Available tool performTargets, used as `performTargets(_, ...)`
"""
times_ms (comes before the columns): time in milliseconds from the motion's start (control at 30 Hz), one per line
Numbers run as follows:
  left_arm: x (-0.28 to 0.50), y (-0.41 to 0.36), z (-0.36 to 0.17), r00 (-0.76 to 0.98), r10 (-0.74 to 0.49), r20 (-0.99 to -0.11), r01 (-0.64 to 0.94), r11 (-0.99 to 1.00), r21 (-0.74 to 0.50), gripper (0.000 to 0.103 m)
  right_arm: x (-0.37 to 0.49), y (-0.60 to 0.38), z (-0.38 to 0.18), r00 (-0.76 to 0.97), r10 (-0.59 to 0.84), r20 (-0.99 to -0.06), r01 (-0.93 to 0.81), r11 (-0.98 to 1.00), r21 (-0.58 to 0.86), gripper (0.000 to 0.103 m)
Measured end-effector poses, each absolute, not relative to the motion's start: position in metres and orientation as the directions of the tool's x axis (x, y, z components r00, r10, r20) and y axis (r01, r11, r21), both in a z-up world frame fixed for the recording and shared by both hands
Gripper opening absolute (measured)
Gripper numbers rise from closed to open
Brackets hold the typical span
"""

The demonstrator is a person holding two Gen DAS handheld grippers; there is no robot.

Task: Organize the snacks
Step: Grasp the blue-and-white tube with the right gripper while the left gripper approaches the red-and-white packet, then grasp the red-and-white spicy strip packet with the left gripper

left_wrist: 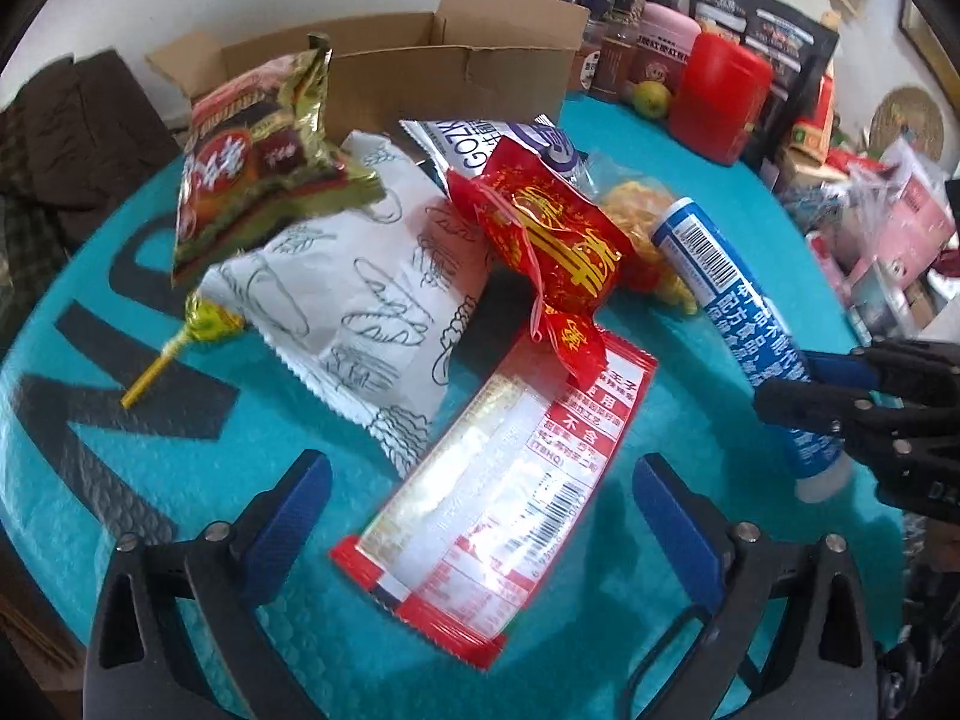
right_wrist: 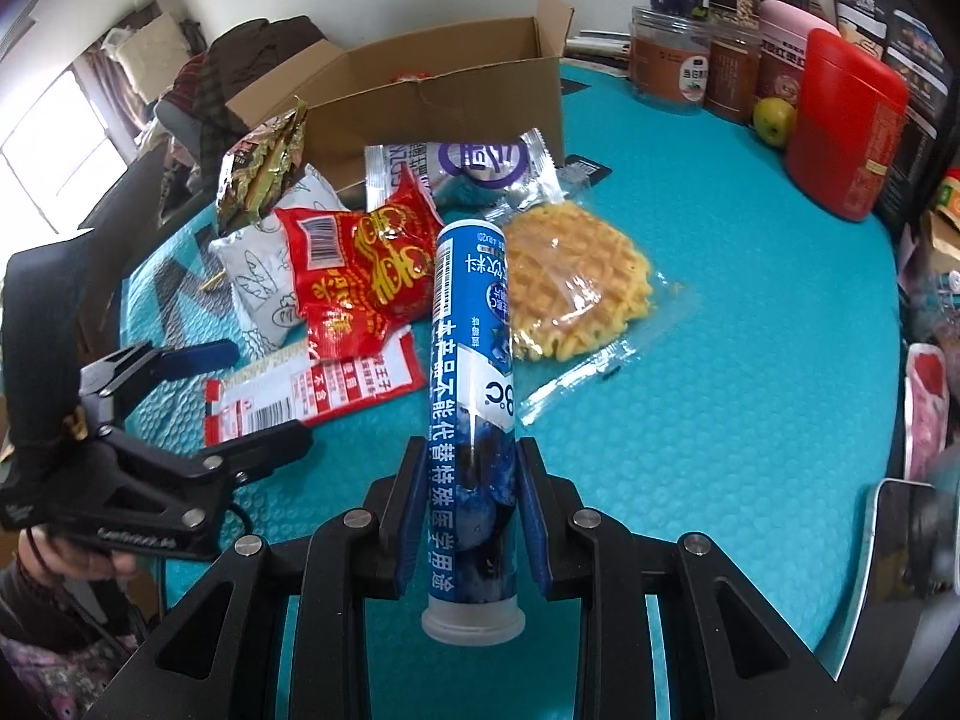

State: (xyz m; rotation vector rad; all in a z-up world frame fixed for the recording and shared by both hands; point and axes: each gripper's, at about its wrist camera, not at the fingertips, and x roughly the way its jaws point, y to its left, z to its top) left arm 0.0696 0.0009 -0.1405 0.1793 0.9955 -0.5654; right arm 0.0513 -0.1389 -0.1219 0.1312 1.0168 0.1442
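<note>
Two grippers work over a teal table mat (right_wrist: 750, 360) that carries a loose pile of snacks. The largest item is the open cardboard box (right_wrist: 444, 102), standing at the far edge of the mat behind the pile. In front of it lie, in descending size: a white printed bag (left_wrist: 372, 312); a flat red-and-white packet (left_wrist: 492, 516), label side up, nearest the left gripper; a round waffle in clear wrap (right_wrist: 576, 288); a red-and-gold pouch (left_wrist: 558, 240) resting partly on the flat packet; a gold-and-red bag (left_wrist: 258, 168) leaning on the white bag; and a white-and-purple wrapper (right_wrist: 474, 168) against the box wall. A blue tube (right_wrist: 474, 408) with a white cap lies across the edge of the waffle wrap. A green-wrapped lollipop (left_wrist: 198, 330) sits at the left edge of the white bag.

The right gripper (right_wrist: 471, 480) is clamped on the blue tube near its capped end, both blue pads pressed to its sides. The left gripper (left_wrist: 480, 486) stands wide, nothing gripped; the flat red-and-white packet lies on the mat between its fingers, untouched by either pad.

Jars, a red canister (right_wrist: 846, 126) and a green fruit (right_wrist: 774, 120) stand along the far right of the table.
</note>
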Motion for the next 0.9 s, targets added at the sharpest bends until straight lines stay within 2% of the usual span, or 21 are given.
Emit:
performTargets(67, 0.068, -0.001, -0.139, 0.42, -0.362, -0.832, 0.533, 0.841, -0.096, 0.091, 0.051, -0.14, -0.123, 0.514, 0.181, -0.838, -0.055, 0.982, 0.178, 0.028)
performTargets(133, 0.065, -0.003, -0.137, 0.435, -0.355, -0.828, 0.538, 0.839, -0.078, 0.074, 0.051, -0.14, -0.124, 0.512, 0.182, -0.84, -0.056, 0.982, 0.179, 0.028)
performTargets(400, 0.056, 0.007, -0.13, 0.399, -0.37, -0.839, 0.475, 0.866, -0.156, 0.042, 0.046, -0.141, -0.124, 0.514, 0.174, -0.84, -0.056, 0.984, 0.17, 0.028)
performTargets(767, 0.029, -0.006, -0.129, 0.363, -0.368, -0.856, 0.477, 0.863, -0.169, 0.044, 0.028, -0.147, -0.127, 0.508, 0.187, -0.841, -0.049, 0.981, 0.189, 0.028)
performTargets(900, 0.036, -0.014, -0.132, 0.349, -0.361, -0.865, 0.474, 0.864, -0.169, 0.084, 0.024, -0.149, -0.128, 0.508, 0.193, -0.84, -0.049, 0.98, 0.195, 0.028)
